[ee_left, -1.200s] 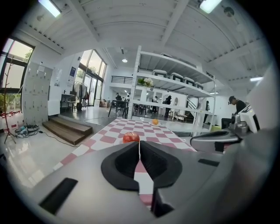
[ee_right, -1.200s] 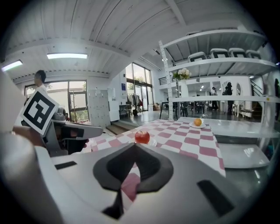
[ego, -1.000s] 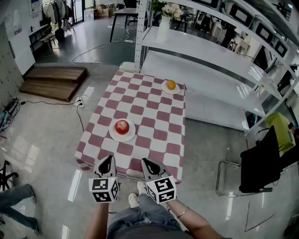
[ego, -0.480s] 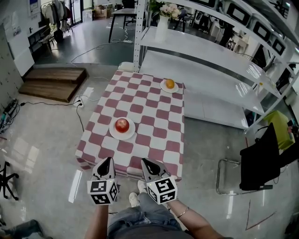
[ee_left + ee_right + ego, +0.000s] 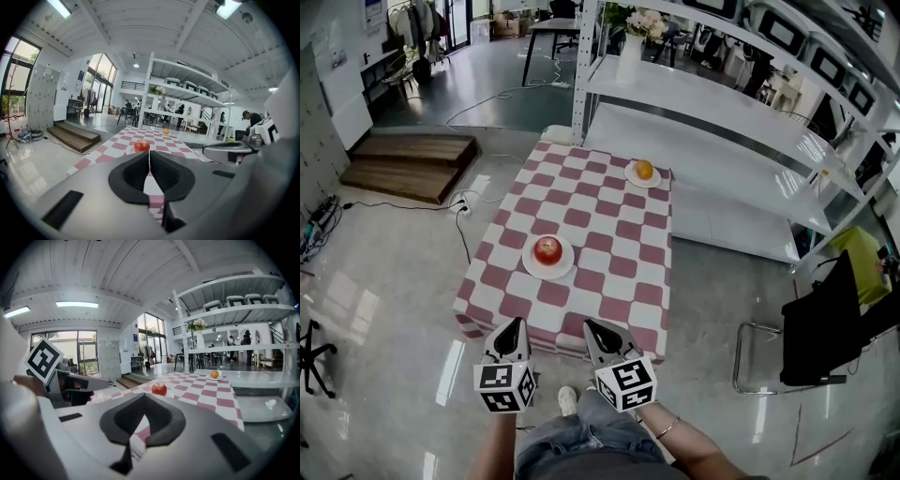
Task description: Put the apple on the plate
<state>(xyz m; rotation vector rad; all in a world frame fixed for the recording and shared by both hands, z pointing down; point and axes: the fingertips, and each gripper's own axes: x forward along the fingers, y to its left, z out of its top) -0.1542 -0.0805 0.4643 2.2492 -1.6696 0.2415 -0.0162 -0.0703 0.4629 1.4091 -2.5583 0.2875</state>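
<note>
Grey left claw (image 5: 517, 324) shut, right claw (image 5: 592, 326) seemingly shut — both tipped downward.

A glossy pale floor (image 5: 384, 281) reflected ceiling strip lights (image 5: 77, 304). White metal shelving (image 5: 722, 103) stood behind a table with a red-and-white checked cloth (image 5: 609, 225). Wooden steps (image 5: 408, 161) lay to its left and a black chair (image 5: 820, 328) to its right. Tall windows (image 5: 104, 89) lined the far wall.

An open, lab-like workshop hall. White metal shelving (image 5: 694, 94) fills the upper right; cables (image 5: 394, 207) trail across polished floor (image 5: 384, 300) at left.
</note>
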